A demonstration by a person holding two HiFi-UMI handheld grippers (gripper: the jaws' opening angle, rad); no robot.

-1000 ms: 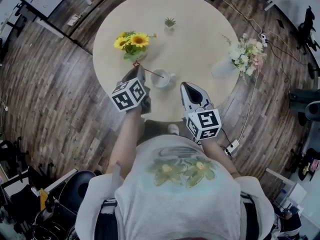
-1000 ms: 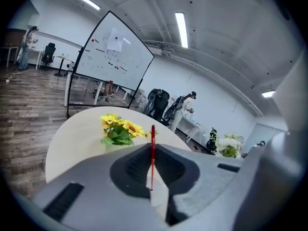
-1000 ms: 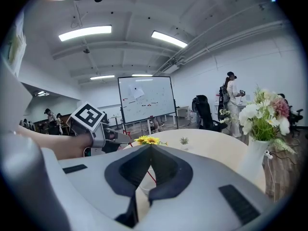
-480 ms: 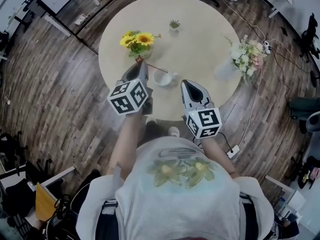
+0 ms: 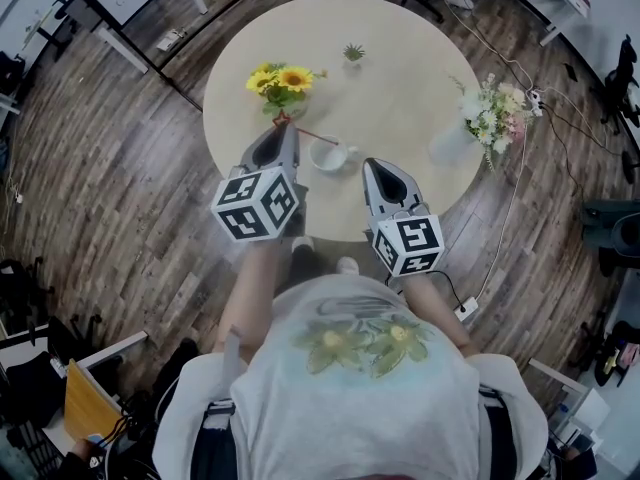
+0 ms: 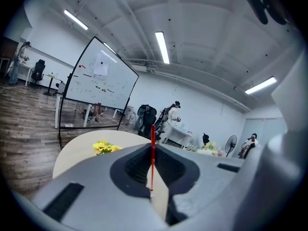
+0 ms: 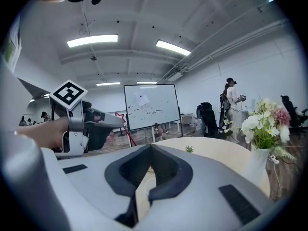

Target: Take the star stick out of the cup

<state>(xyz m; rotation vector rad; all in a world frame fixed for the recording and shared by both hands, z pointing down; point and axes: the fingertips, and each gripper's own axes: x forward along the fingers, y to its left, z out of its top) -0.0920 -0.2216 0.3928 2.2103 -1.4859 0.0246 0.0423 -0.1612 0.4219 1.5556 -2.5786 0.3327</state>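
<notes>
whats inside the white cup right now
The cup shows only white inside. The star stick, held in the left gripper, reaches to its rim; whether the tip dips inside can't be told.

Head view: the star stick (image 5: 306,134) is too thin for you to tell if its low end is clear of the cup (image 5: 328,156). Your hands hide under the left gripper (image 5: 283,128) and right gripper (image 5: 376,166). Right gripper view: the jaws cover most of the cup. Left gripper view: the stick's star is too small to make out.
</notes>
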